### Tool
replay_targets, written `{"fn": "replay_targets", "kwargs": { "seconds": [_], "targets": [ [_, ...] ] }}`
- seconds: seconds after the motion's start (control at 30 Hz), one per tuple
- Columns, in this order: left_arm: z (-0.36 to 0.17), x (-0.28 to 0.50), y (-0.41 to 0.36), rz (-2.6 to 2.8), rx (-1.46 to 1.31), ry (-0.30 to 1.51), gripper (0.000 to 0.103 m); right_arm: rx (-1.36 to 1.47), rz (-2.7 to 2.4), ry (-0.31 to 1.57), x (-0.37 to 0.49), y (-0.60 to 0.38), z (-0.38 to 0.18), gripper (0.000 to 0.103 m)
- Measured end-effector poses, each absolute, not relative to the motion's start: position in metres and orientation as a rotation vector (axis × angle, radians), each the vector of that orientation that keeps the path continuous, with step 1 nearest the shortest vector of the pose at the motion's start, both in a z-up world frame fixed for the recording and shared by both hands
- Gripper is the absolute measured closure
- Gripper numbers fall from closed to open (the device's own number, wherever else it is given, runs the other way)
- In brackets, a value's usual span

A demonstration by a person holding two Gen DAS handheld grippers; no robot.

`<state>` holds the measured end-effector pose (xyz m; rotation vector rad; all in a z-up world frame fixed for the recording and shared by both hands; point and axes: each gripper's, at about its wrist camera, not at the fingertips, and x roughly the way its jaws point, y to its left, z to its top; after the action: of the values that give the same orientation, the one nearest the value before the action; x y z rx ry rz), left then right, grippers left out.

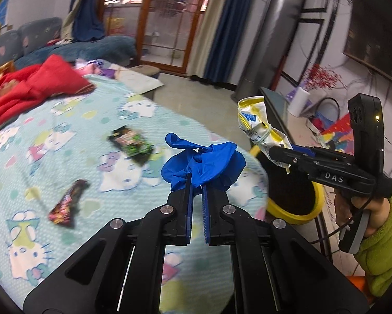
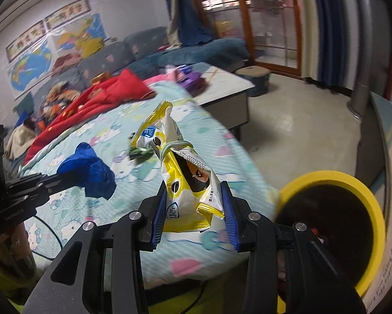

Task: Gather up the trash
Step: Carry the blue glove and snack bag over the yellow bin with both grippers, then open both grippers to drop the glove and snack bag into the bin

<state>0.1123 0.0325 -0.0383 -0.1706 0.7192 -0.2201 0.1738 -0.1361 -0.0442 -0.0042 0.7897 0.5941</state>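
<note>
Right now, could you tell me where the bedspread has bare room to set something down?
The near part of the bedspread lies bare below the red-and-black wrapper. Another free patch sits between the red blanket and the green wrapper. It is crowded near the bed's edge, where the blue glove and the yellow snack bag hang by the yellow-rimmed bin.

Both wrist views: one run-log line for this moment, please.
left gripper: shut on blue glove | right gripper: shut on yellow snack bag | yellow-rimmed bin: beside bed | two wrappers on bed
</note>
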Motion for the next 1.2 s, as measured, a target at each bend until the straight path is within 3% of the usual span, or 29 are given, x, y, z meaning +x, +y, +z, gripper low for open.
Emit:
{"fn": "replay_targets", "kwargs": {
  "seconds": [0.87,1.03,1.1,1.13,1.2],
  "targets": [
    [-0.053,0.160,-0.130,-0.522,-0.020,0.753,0.100,0.188,0.159,0.786,0.168,-0.296,-0.061,0.064],
    [-0.068,0.168,-0.149,-0.549,-0.003,0.782,0.100,0.243,0.129,0.795,0.171,-0.312,-0.067,0.059],
    [-0.073,0.170,-0.155,-0.563,0.002,0.774,0.099,0.266,0.129,0.798,0.173,-0.316,-0.067,0.048],
    [-0.074,0.171,-0.156,-0.565,0.004,0.770,0.094,0.278,0.123,0.793,0.173,-0.318,-0.067,0.045],
    [-0.077,0.175,-0.156,-0.535,0.007,0.769,0.040,0.292,0.109,0.784,0.173,-0.323,-0.068,0.038]
  ]
}}
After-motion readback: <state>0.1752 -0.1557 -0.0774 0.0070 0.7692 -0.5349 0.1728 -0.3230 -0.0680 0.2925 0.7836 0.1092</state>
